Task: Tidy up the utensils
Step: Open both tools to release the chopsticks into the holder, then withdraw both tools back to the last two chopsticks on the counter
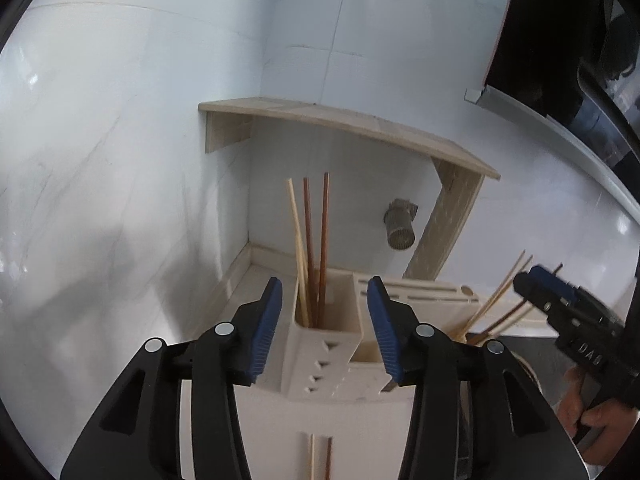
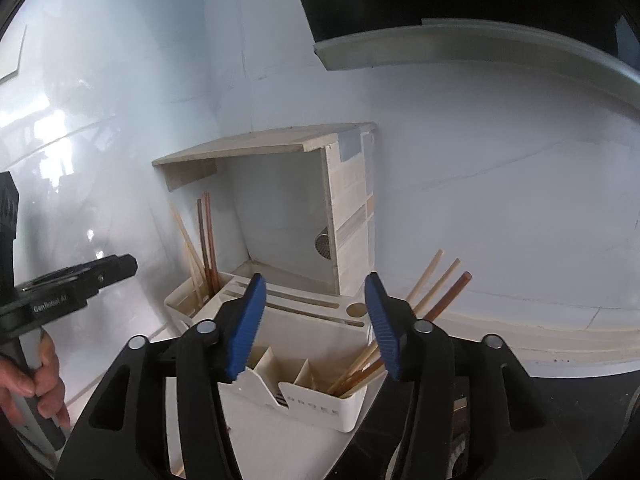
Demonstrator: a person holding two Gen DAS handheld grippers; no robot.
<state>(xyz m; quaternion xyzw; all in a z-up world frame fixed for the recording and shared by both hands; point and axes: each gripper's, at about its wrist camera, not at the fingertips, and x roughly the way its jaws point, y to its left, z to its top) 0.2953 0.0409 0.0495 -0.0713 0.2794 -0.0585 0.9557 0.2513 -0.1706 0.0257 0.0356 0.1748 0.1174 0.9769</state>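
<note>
**Mostly plastic and wood, shiny walls**

The utensil holder point(image 2: 304, 400) looks like matt cream plastic, smooth, with embossed lettering on the front. The chopsticks point(image 1: 310, 240) are wood or bamboo, some pale and raw-looking, some a glossy reddish brown. The shelf point(image 1: 344, 120) is unfinished light wood. The wall point(image 1: 120, 140) is glossy white with faint marble veining. The left gripper point(image 1: 325, 304) is matt black plastic with ribbed blue pads point(image 1: 266, 328) and shiny metal pins.
</note>
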